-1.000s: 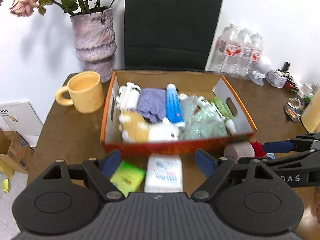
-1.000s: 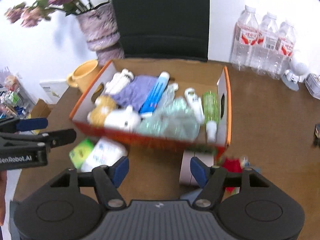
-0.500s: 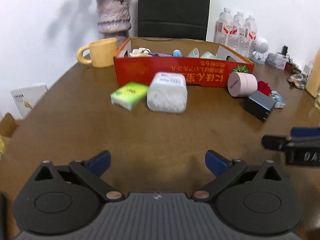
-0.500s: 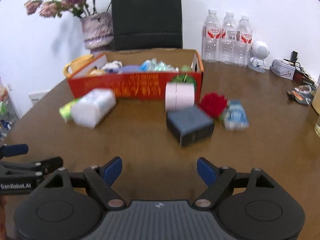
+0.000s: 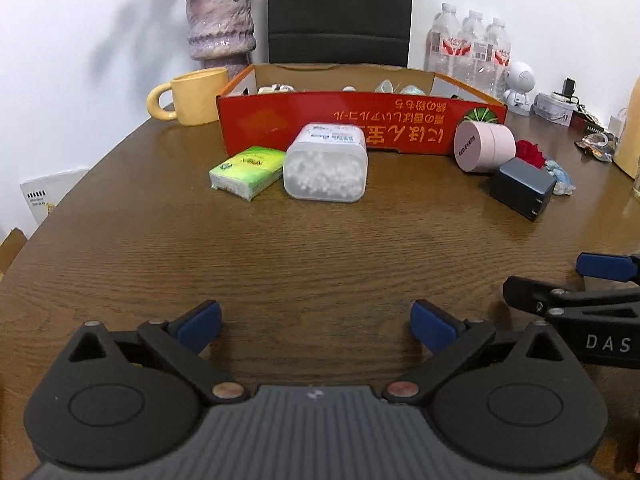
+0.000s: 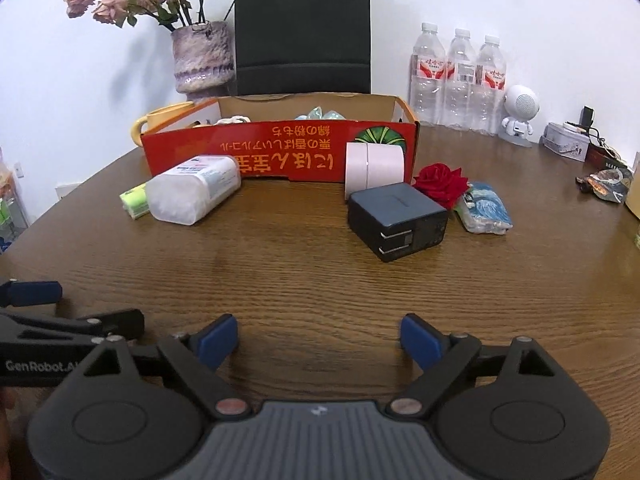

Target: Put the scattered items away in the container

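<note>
Red box (image 6: 280, 152) with orange lettering; brown wood-grain surface (image 6: 320, 272); green tissue pack (image 5: 248, 168); pink cylinder (image 6: 374, 166); red rose (image 6: 440, 180); dark grey charger (image 6: 396, 216); yellow mug (image 5: 196, 96); mottled purple vase (image 5: 220, 20).

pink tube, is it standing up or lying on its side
On its side: the pink tube lies on the table by the red box, round end facing sideways.

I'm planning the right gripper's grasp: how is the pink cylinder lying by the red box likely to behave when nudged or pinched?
The pink cylinder lies on its side on the table, so a nudge would probably roll it, though the red box behind and the black charger in front may check it. It looks like a rigid lidded tube, probably light. Pinching across the seam might shift the lid.
</note>
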Tool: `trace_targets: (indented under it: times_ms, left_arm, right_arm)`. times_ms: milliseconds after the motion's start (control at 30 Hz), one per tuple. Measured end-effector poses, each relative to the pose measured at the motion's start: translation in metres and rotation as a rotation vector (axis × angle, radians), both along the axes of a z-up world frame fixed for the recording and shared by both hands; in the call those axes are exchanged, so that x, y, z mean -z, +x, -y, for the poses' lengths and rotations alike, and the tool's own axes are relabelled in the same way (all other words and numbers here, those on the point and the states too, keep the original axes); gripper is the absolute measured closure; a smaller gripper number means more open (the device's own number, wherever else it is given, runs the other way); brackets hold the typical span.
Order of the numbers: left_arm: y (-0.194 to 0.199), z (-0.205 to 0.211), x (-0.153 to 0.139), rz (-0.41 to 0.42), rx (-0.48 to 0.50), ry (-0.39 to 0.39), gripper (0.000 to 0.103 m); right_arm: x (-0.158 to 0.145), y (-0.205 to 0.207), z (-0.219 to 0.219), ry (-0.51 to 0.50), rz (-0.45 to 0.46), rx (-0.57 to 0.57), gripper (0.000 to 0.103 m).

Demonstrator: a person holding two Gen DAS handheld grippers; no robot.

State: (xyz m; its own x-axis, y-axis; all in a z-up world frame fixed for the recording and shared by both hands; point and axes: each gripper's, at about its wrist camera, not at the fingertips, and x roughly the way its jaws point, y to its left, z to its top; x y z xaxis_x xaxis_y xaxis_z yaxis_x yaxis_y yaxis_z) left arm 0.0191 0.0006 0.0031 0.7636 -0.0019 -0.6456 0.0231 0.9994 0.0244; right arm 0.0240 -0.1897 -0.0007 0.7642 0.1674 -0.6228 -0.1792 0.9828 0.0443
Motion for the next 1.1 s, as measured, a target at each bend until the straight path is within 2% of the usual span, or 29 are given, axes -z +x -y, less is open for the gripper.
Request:
trace_targets:
  times_ms: [33, 67, 200, 1100]
  left_arm:
    - [0.0013, -0.0005, 0.0004, 0.002, -0.003, -0.002, 0.000]
    - [0.0029, -0.0007, 0.0005, 0.001, -0.008, -0.004, 0.000]
    - [0.0062, -0.0008, 0.0004, -0.001, -0.020, -0.009, 0.000]
    - [0.0073, -0.0020, 0.0001, -0.001, -0.022, -0.011, 0.000]
  right_arm:
    - [0.0001, 0.0011, 0.0005, 0.000, -0.003, 0.002, 0.009]
    - [0.0010, 0.0030, 0.0012, -0.002, -0.010, 0.011, 0.000]
    - [0.0025, 0.0058, -0.0014, -0.028, -0.022, 0.016, 0.000]
    - [0.0028, 0.0078, -0.0016, -0.025, -0.021, 0.002, 0.000]
